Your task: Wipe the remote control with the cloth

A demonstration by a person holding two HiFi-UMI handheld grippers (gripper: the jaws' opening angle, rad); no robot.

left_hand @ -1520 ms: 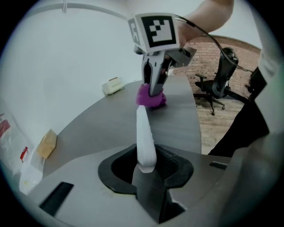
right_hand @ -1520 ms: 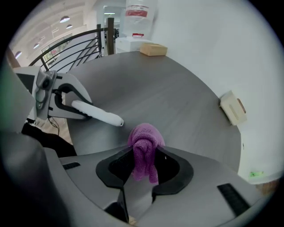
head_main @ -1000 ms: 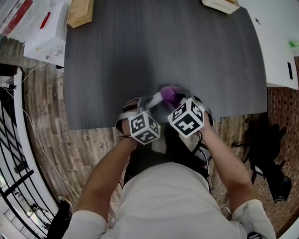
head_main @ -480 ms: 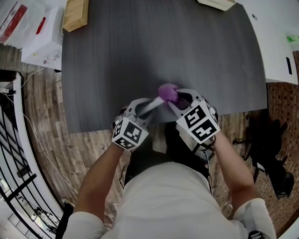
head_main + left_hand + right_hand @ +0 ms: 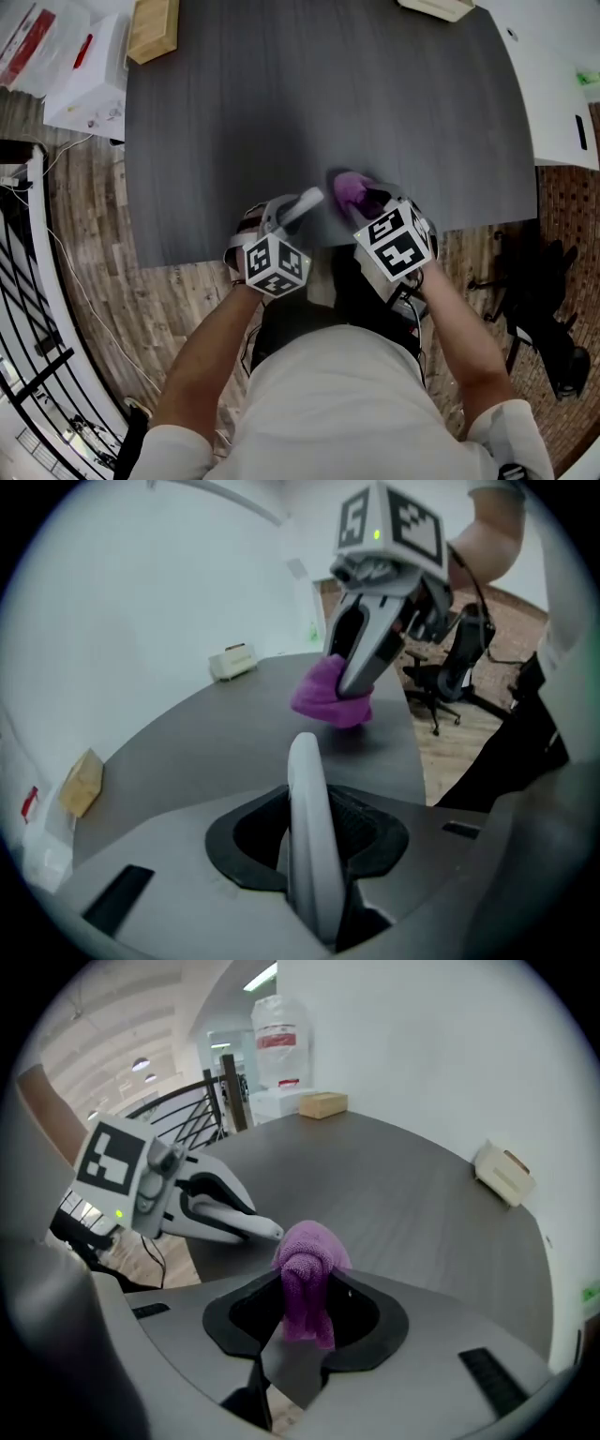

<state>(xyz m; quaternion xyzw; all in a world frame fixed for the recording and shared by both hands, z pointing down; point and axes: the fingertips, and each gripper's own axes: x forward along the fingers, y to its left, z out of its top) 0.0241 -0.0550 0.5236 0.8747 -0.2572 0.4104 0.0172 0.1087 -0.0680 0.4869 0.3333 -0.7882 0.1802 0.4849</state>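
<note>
One white remote (image 5: 302, 206) is held in the left tongs (image 5: 284, 217). It is long and thin. In the left gripper view it stands on its edge (image 5: 309, 836) between the two jaws, and they press on it from both sides. The jaws have just been closing a little, with the remote between them. The far end of the remote sticks out past the tongs and points toward the cloth (image 5: 352, 190). The remote does not lie down. It is held up over the near edge of the worktop (image 5: 328, 94).

The cloth is purple and all bunched up. The right tongs (image 5: 367, 202) are closed on it, and a soft lump (image 5: 305, 1279) pokes out past the jaw tips. In the left gripper view the cloth (image 5: 330, 696) hangs at the tip of the right tongs, low over the worktop. The cloth and the end of the remote are close together, with a small gap between them in the head view.

Both tongs sit side by side near the person's body, and each has a cube with black and white squares on it. The person's two bare arms reach down to them.

The worktop is dark grey. Far away at its back left corner lies a wooden block (image 5: 152, 28). A pale box (image 5: 436, 7) sits at the back edge. Past the left corner is a white box (image 5: 84, 80) with a bit of red on it. The floor (image 5: 187, 291) is brown wood. A black chair (image 5: 450, 672) stands on it to the person's right, and a black railing (image 5: 28, 281) runs along the left.
</note>
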